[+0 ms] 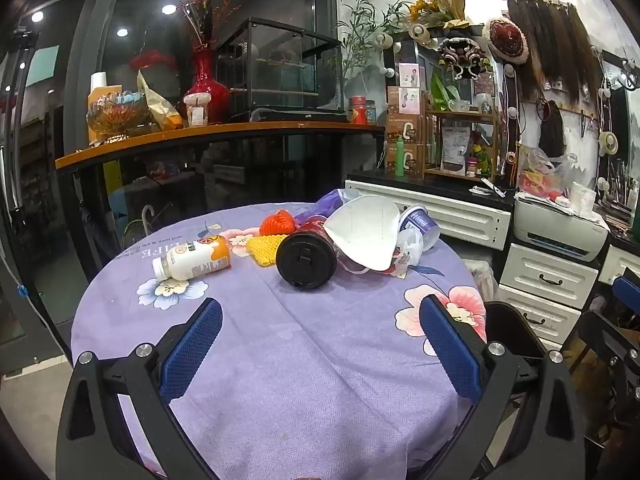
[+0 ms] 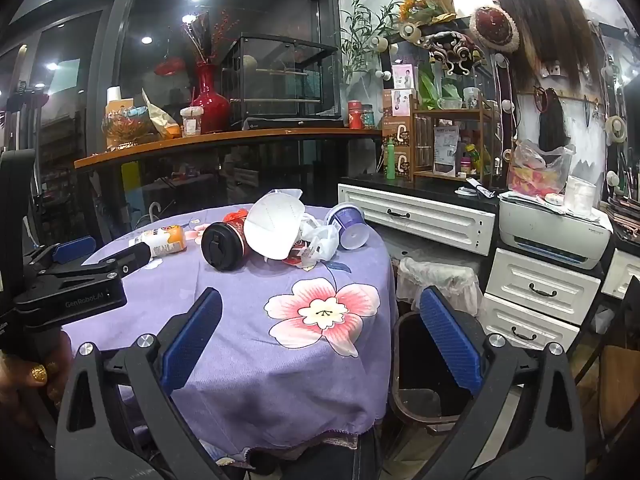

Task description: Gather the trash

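Both tools, left tool (image 1: 320, 356) and right tool (image 2: 320, 352), hang apart and empty; grabbing the face mask (image 1: 366, 232) carelessly could roll the black-lidded cup (image 1: 308, 254) off the desk (image 1: 280, 360).

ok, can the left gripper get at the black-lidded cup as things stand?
Probably yes. The left gripper is open, with only bare tablecloth between it and the black-lidded cup, which lies on its side, lid facing it.

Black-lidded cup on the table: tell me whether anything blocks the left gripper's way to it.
Nothing visible does. The left gripper is open and empty, with only bare purple tablecloth between it and the black-lidded cup. A white face mask leans on the cup's far right side, off the approach line.
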`<state>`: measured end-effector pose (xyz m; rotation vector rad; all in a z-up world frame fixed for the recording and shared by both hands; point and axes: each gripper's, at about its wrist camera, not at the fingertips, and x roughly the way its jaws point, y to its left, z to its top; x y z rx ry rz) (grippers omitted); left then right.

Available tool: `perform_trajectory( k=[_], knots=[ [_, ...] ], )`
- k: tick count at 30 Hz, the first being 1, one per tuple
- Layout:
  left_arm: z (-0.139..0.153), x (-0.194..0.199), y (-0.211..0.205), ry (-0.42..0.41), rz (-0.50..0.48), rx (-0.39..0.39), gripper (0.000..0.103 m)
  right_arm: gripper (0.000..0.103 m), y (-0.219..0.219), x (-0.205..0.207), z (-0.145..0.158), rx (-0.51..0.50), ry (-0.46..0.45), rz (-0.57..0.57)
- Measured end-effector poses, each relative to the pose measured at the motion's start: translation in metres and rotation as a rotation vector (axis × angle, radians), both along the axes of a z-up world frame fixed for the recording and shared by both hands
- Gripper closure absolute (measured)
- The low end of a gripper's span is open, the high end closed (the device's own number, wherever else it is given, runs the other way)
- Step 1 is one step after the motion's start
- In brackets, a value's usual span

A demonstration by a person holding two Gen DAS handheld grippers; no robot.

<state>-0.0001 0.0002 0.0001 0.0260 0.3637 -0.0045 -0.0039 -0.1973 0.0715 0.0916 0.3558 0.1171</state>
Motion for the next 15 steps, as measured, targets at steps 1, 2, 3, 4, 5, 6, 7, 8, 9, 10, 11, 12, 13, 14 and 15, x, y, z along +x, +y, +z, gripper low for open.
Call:
perform_trajectory(
  k=[1,2,3,4,5,6,7,8,9,10,11,12,13,14,15],
  knots=[
    [-0.0001,0.0002,-0.0005,0.004,-0.001,0.008,0.005,0.005,0.0004,-0.0001,0.0002,-0.004,-0.001,0.0],
    [-0.0001,0.0002,-0.0004,0.004,-0.001,0.006,0.005,0.005,0.0006,0.0,0.0004,-0.005,0.0,0.0],
    [-0.0001,0.0002,-0.0004,0.004,-0.001,0.005,0.005,0.005,0.0007,0.0001,0.0006,-0.004,0.0,0.0],
    [-0.0002,0.0003,-0.0006,0.004,-0.001,0.006,0.005,0.005,0.0008,0.0,0.0008,-0.004,0.0,0.0],
    [-0.0003,0.0005,-0.0009,0.004,-0.001,0.007,0.005,0.005,0.0008,0.0002,0.0009,-0.002,0.001,0.001],
    [-0.0004,0.0007,-0.0013,0.003,-0.001,0.008,0.005,0.005,0.0008,0.0003,0.001,-0.002,0.001,0.001],
    [-0.0005,0.001,-0.0017,0.003,-0.002,0.008,0.005,0.005,0.001,0.0003,0.0013,-0.003,0.001,0.0],
    [-0.0006,0.0013,-0.002,0.003,-0.002,0.008,0.005,0.005,0.0011,0.0004,0.0014,-0.002,0.001,0.0],
    [-0.0008,0.0016,-0.0023,0.003,-0.003,0.007,0.005,0.005,0.0012,0.0003,0.0016,-0.003,0.001,0.0],
    [-0.001,0.0021,-0.0027,0.004,-0.004,0.007,0.005,0.005,0.0012,0.0003,0.0018,-0.002,0.001,0.0],
    [-0.0001,0.0001,-0.0003,0.001,0.0,0.003,0.005,0.005,0.0012,0.0003,0.0021,-0.002,0.0,0.0],
    [0.0,0.0001,-0.0002,0.001,0.001,0.003,0.005,0.005,0.0012,0.0004,0.0022,-0.002,0.001,0.0],
    [0.0001,0.0,-0.0002,0.001,0.0,0.002,0.005,0.005,0.0013,0.0006,0.0023,-0.003,0.001,0.001],
    [0.0003,-0.0001,-0.0003,0.001,0.0,0.002,0.005,0.005,0.0014,0.0008,0.0024,-0.003,0.001,0.001],
    [0.0003,-0.0001,-0.0005,0.001,0.0,0.002,0.005,0.005,0.0014,0.0008,0.0026,-0.002,0.001,0.001]
  ],
)
